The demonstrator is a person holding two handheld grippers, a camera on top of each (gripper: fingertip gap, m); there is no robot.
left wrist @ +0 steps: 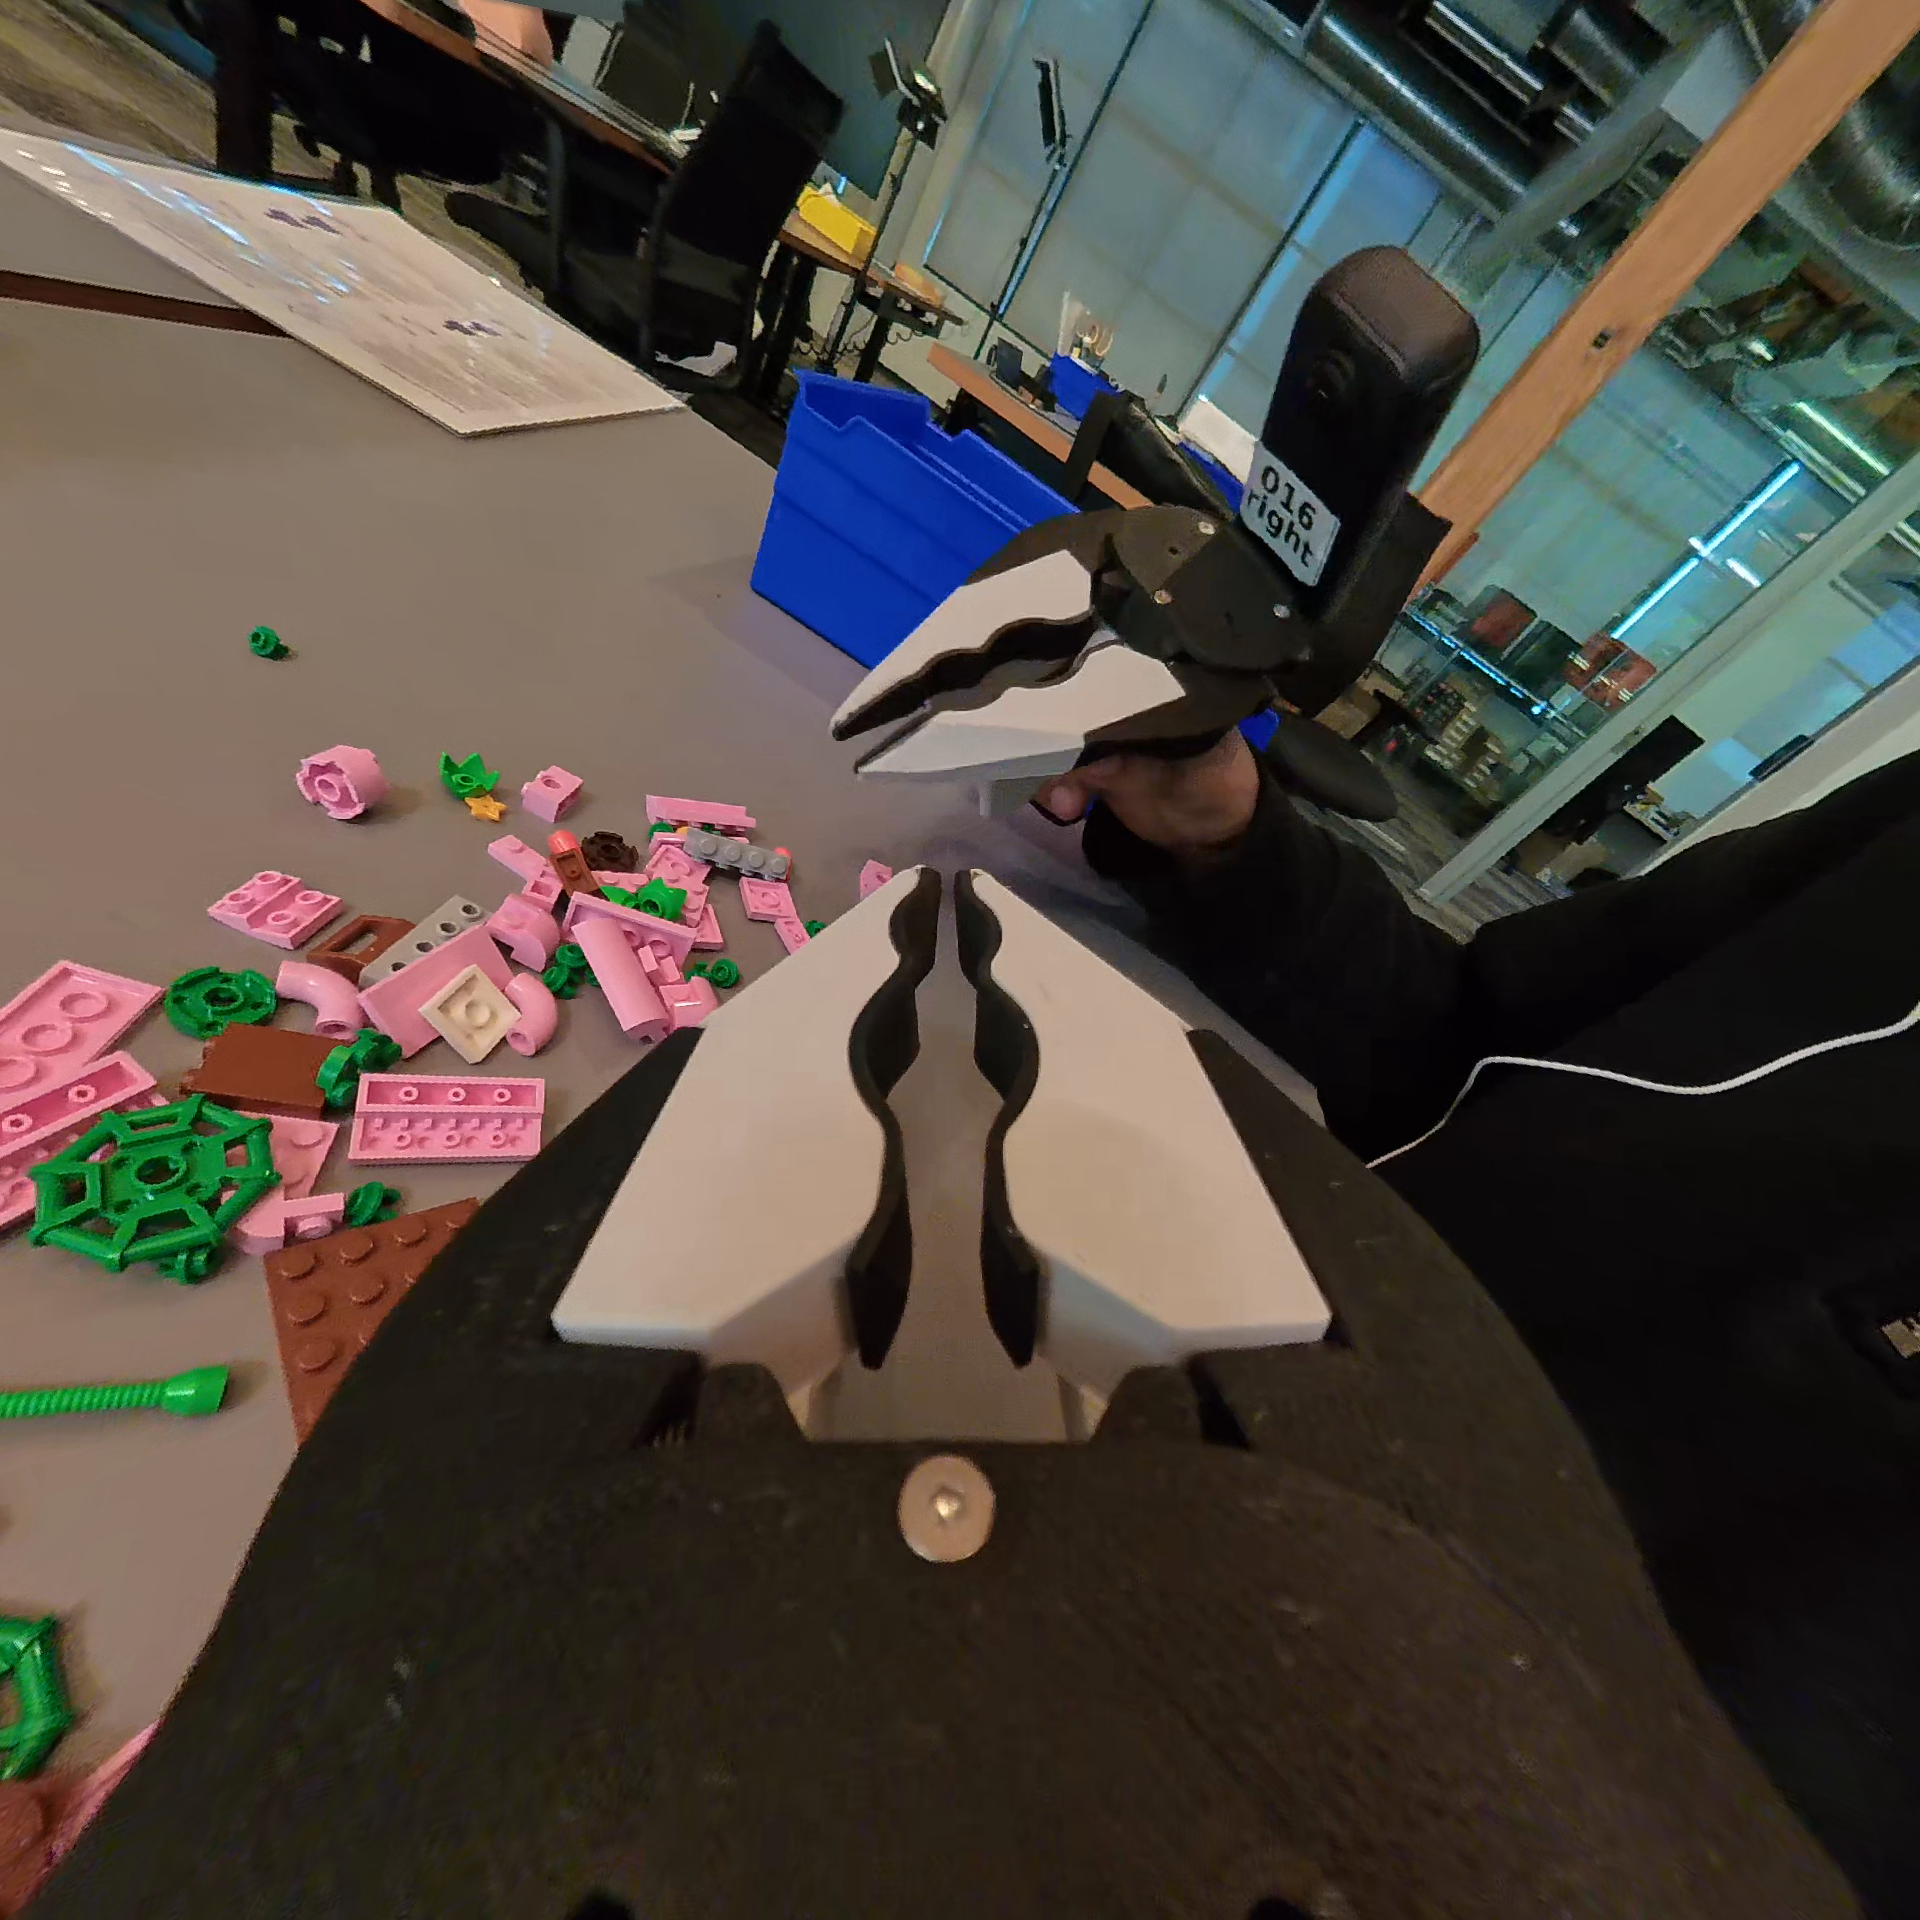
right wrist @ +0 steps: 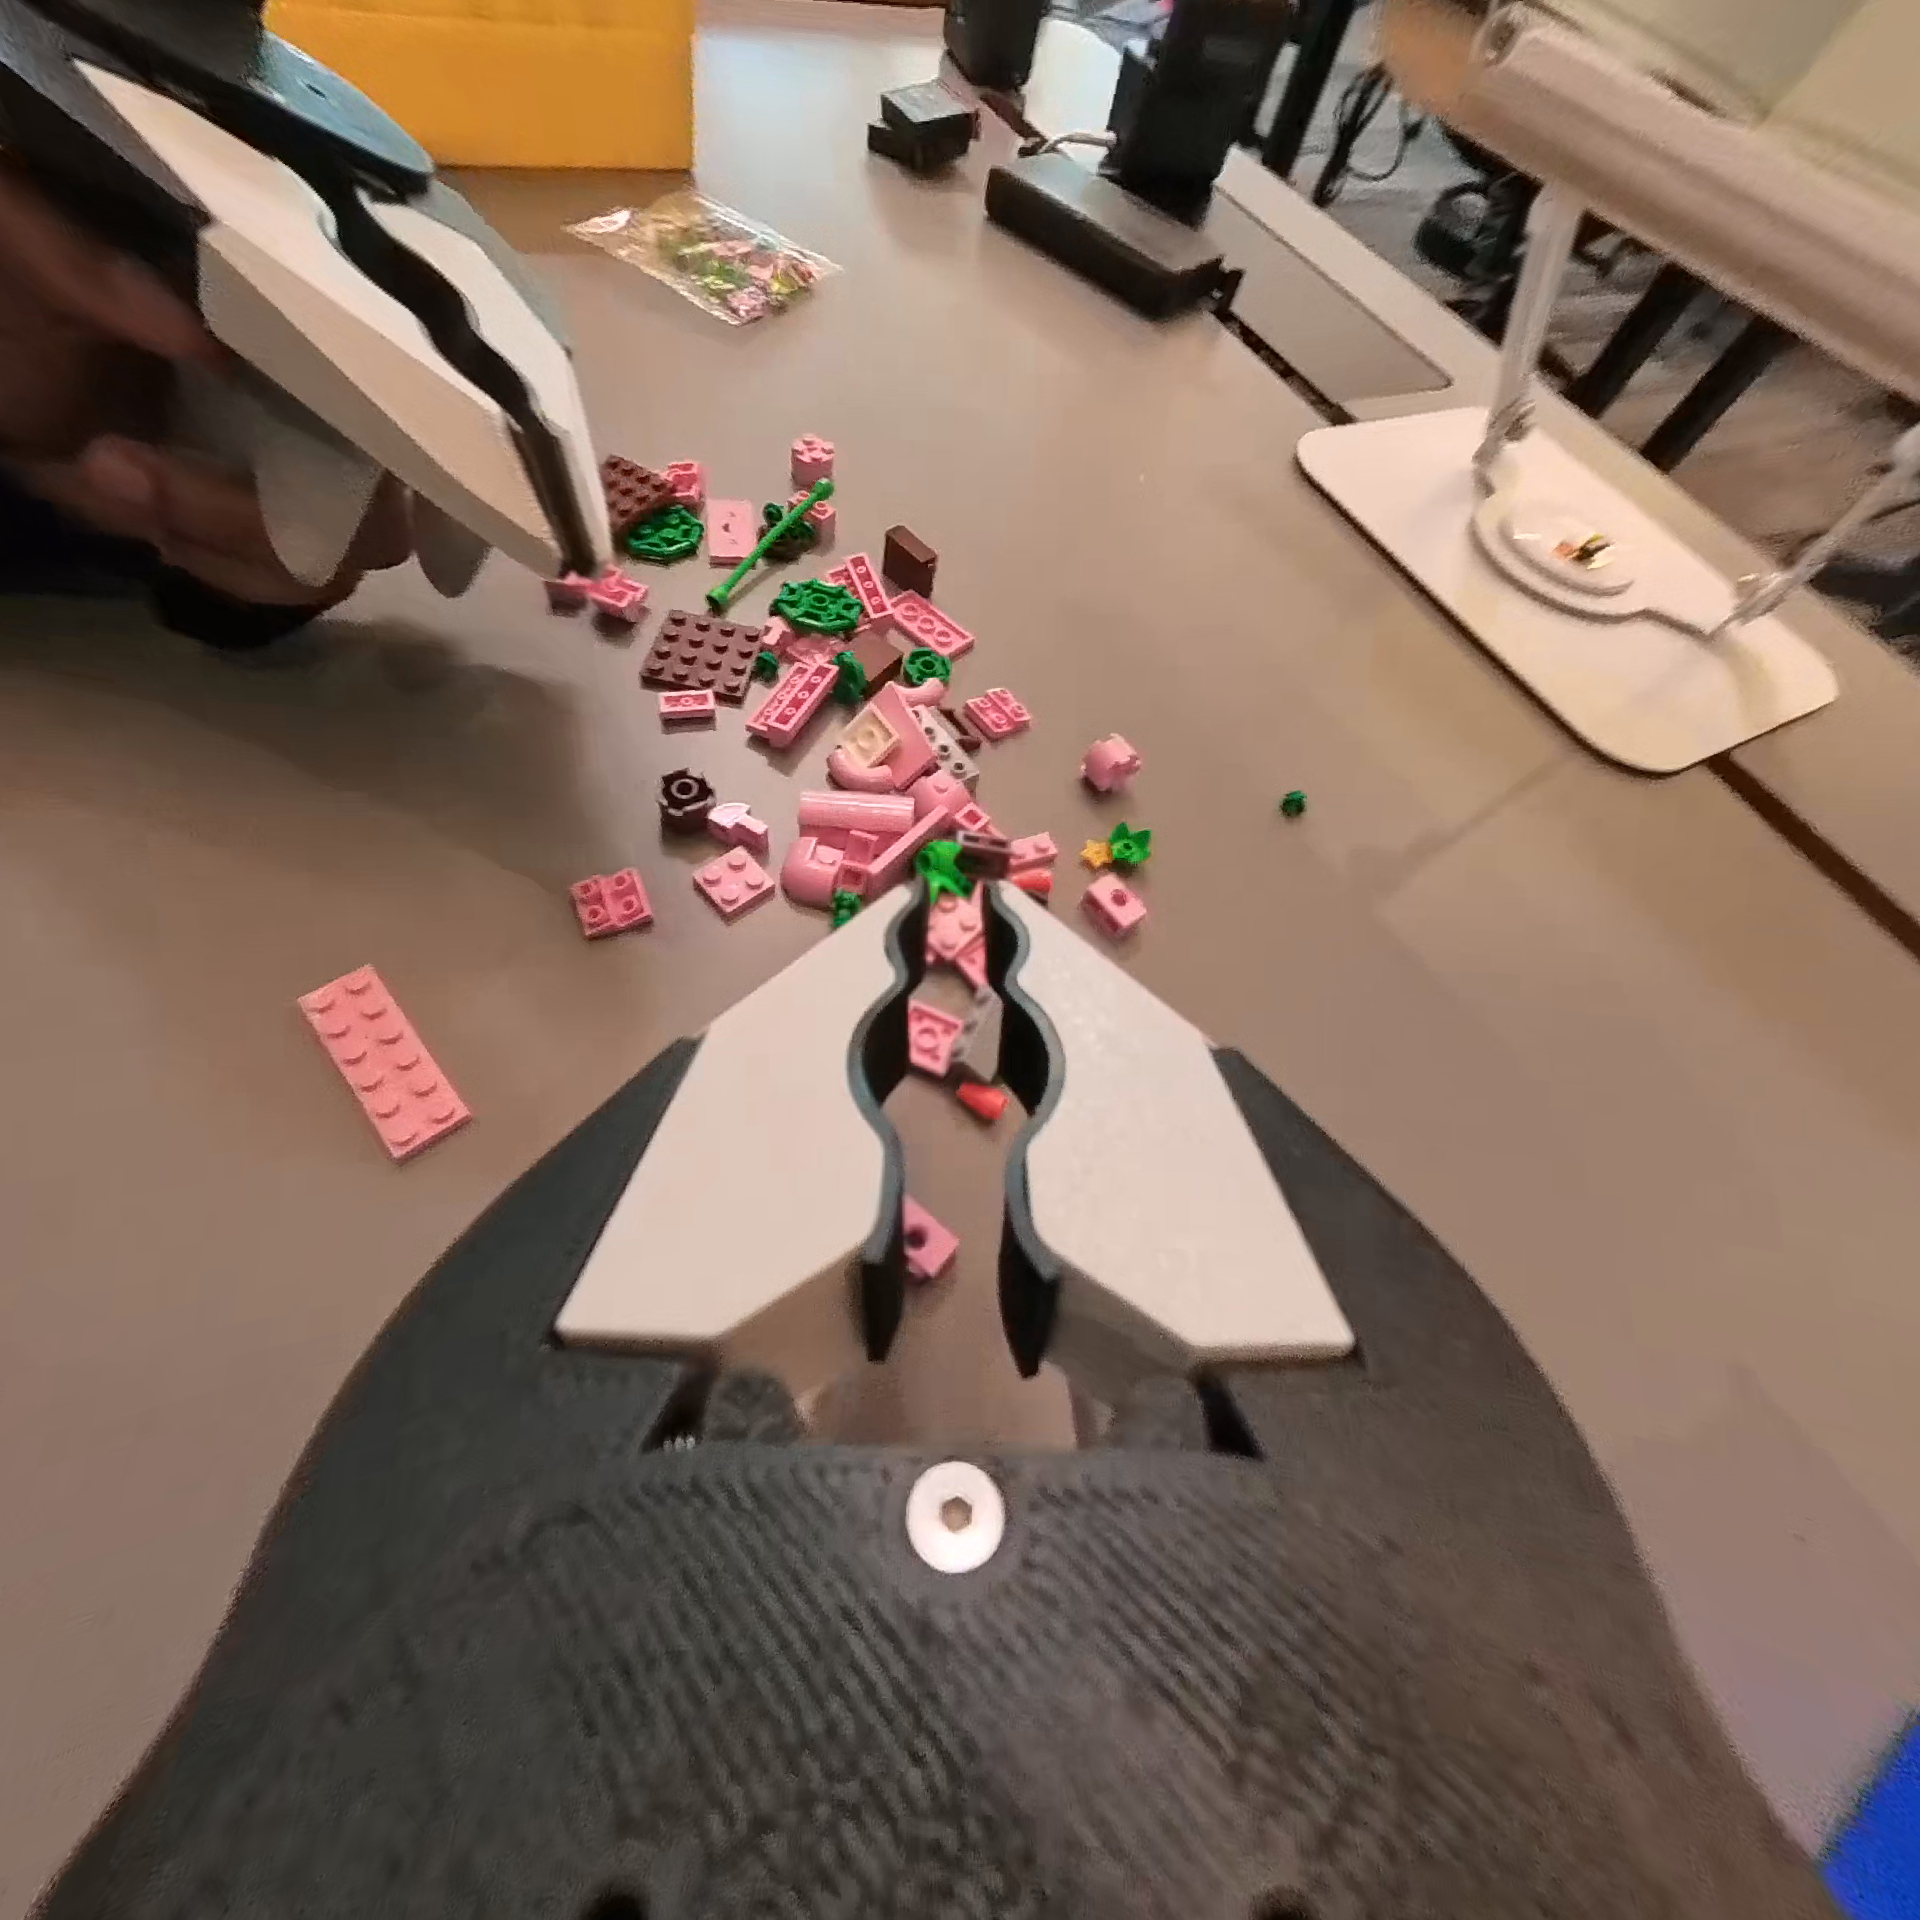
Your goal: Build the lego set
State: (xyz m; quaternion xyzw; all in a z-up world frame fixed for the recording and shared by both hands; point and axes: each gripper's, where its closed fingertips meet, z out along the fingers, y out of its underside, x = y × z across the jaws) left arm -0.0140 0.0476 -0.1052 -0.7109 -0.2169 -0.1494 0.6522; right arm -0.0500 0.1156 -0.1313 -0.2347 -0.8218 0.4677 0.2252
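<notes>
- Grey laminate table (right wrist: 1299, 1039) carries the whole kit; nothing looks assembled yet, so I judge this as the very start: picking the first parts.
- Blue plastic bin (left wrist: 883, 520) stands at the far table edge and a white printed instruction sheet (left wrist: 343, 281) lies flat beyond the pieces.
- Left gripper (left wrist: 947, 883) hangs above the near side of the pile, jaws almost closed with a thin gap, nothing between them.
- Right gripper (right wrist: 958, 891) hovers over the pile's other end, tips slightly apart, empty; the bricks seen through the gap lie on the table below.
- Loose pile of pink, green and brown lego pieces (right wrist: 831, 707) is spread mid-table, between the two grippers.
- Dark brown square studded plate (right wrist: 701, 649) lies flat at the pile's edge; likely the base to start from.
- Long pink studded plate (right wrist: 382, 1060) lies alone, well apart from the heap, the easiest pick.
- Advice: open wider before descending, take isolated flat pieces by their long edges, keep tips clear of neighbours so the heap isn't scattered.
- Small green round stud (right wrist: 1291, 801) sits apart; easy to lose.
</notes>
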